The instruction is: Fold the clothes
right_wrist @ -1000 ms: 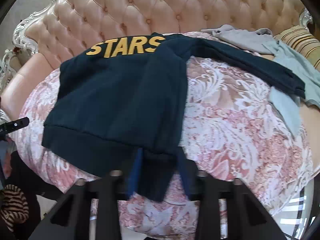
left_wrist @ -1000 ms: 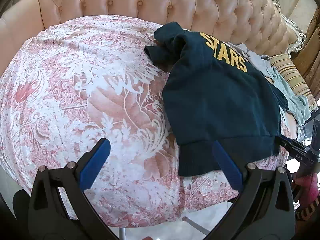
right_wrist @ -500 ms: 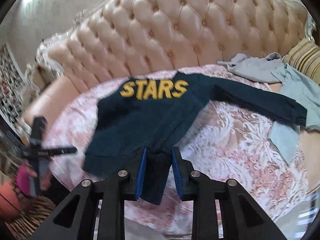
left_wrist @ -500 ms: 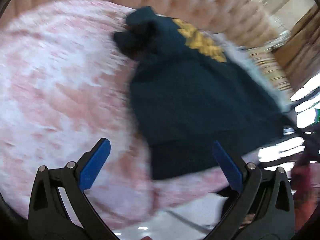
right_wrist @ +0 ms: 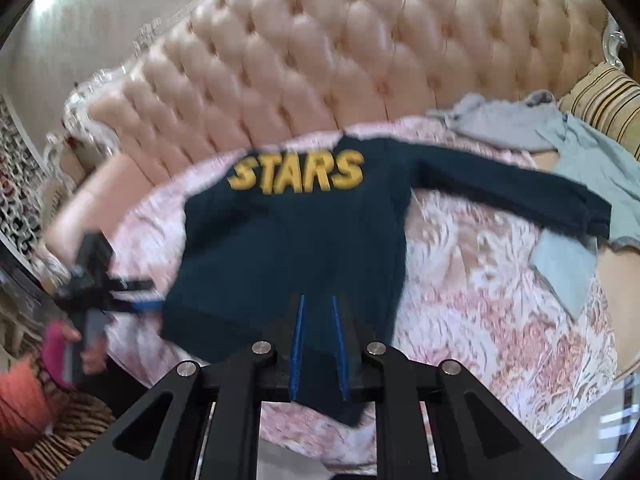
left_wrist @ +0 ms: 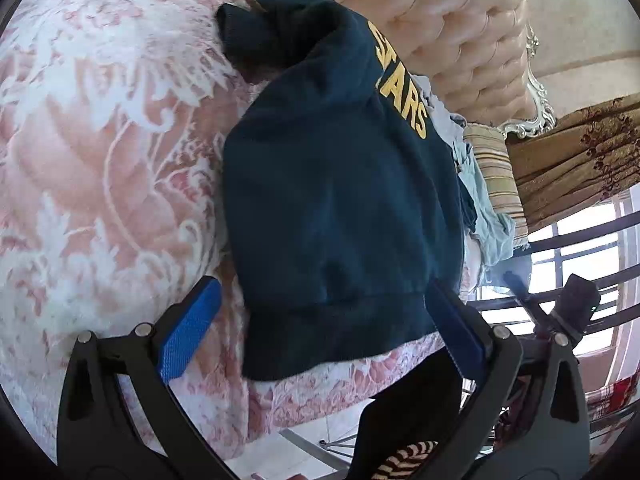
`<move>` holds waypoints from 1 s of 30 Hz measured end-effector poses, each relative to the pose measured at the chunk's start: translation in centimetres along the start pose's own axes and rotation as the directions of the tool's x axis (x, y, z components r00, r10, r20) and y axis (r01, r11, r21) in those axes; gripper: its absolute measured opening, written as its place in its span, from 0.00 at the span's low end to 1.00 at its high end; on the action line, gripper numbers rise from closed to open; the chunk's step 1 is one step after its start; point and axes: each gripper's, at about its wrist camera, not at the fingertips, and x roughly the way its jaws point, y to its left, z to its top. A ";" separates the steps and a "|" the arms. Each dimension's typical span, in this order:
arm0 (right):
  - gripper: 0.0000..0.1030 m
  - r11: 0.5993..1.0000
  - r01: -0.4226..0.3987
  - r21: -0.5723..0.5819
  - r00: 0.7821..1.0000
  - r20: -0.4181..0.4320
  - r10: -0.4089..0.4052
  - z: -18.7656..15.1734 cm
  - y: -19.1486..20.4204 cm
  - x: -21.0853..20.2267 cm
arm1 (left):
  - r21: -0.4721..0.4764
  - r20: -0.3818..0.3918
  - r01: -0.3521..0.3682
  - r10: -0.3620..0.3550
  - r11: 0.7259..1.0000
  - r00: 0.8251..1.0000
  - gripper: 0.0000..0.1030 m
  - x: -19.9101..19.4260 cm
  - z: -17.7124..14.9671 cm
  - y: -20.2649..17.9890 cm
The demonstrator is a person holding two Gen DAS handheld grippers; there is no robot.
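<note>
A dark navy sweater (left_wrist: 340, 200) with yellow "STARS" lettering lies on the floral pink bedspread (left_wrist: 100, 160). My left gripper (left_wrist: 324, 316) is open, its blue pads (left_wrist: 188, 332) on either side of the sweater's bottom hem, near its left corner. One sleeve (left_wrist: 256, 36) is bunched up at the far end. In the right wrist view my right gripper (right_wrist: 319, 340) is shut on the hem of the sweater (right_wrist: 296, 240). The other sleeve (right_wrist: 520, 196) stretches out to the right. The left gripper (right_wrist: 100, 280) shows blurred at the hem's left corner.
A tufted pink headboard (right_wrist: 340, 60) backs the bed. A grey garment (right_wrist: 508, 124), a light blue garment (right_wrist: 592, 168) and a striped cushion (right_wrist: 600, 100) lie at the right. A person's hand (right_wrist: 60, 344) and striped clothing (right_wrist: 72, 428) are at the left. Window bars (left_wrist: 580, 240) stand beyond the bed.
The right gripper has closed tighter on the hem and drawn back from the bed. The left gripper has swung right, so the hem now lies between its open fingers.
</note>
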 end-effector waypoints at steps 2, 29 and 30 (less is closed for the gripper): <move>0.17 1.000 0.008 0.009 0.999 -0.043 -0.007 -1.0 -0.5 1.4 | 0.007 -0.004 -0.010 0.010 1.000 1.000 0.88 0.4 0.1 0.1; 0.68 0.992 0.072 0.099 0.995 -0.074 -0.065 -4.1 -3.5 4.8 | 0.027 0.017 -0.059 0.059 0.998 0.998 0.23 1.5 0.1 0.9; 0.68 0.994 0.079 0.079 0.994 -0.076 -0.073 -4.1 -3.1 5.0 | 0.024 0.017 -0.057 0.057 0.998 0.998 0.23 1.6 0.1 0.9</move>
